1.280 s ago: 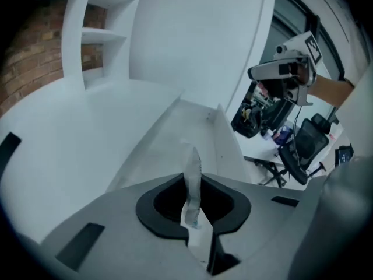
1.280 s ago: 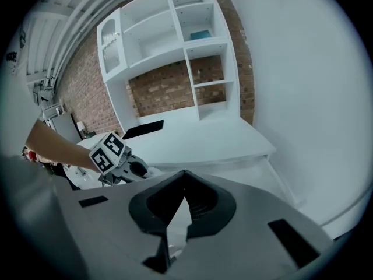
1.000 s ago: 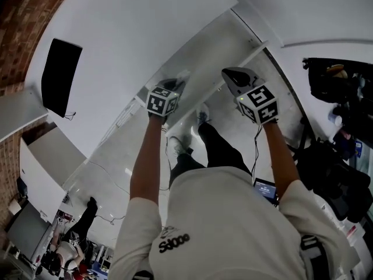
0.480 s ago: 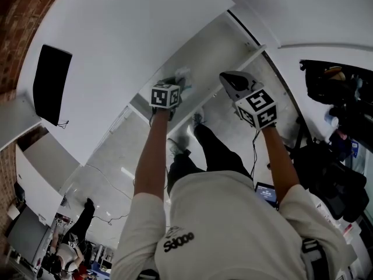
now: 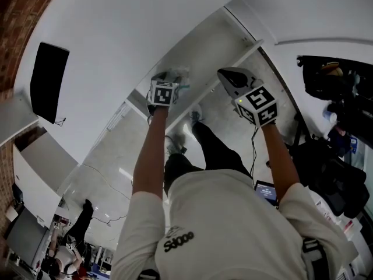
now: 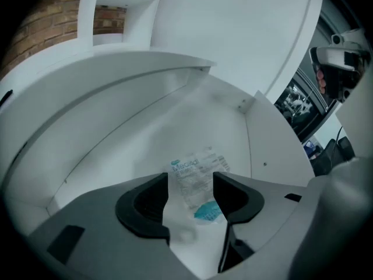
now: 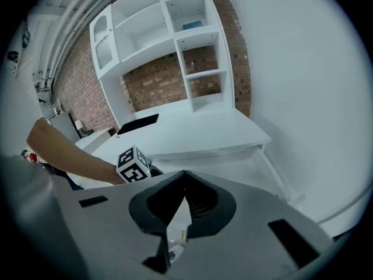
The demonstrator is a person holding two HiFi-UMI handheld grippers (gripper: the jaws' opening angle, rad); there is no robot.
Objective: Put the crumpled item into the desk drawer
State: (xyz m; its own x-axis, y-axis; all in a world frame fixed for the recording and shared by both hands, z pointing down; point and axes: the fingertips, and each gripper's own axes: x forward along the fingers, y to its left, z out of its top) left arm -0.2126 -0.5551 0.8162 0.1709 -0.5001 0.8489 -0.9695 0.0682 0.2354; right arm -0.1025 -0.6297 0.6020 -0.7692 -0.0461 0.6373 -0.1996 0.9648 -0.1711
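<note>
One crumpled packet (image 6: 195, 182) lies in the drawer (image 6: 269, 147), under the desktop (image 5: 116, 39).

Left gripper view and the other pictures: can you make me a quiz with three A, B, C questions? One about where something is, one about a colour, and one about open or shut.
1. Where is the crumpled packet?
A. on top of the desk
B. inside the pulled-out drawer
C. on a shelf

2. What colour is the patch on the packet?
A. red
B. yellow
C. teal

3. How do the right gripper's jaws stand?
A. wide apart
B. closed together with nothing in them
C. squeezing the packet

Answers:
1 B: the packet sits inside the white drawer, between the jaws of the left gripper, which are opening.
2 C: the patch near the packet's lower edge is blue-green.
3 B: the right gripper view shows its pads meeting, with nothing between them.
</note>
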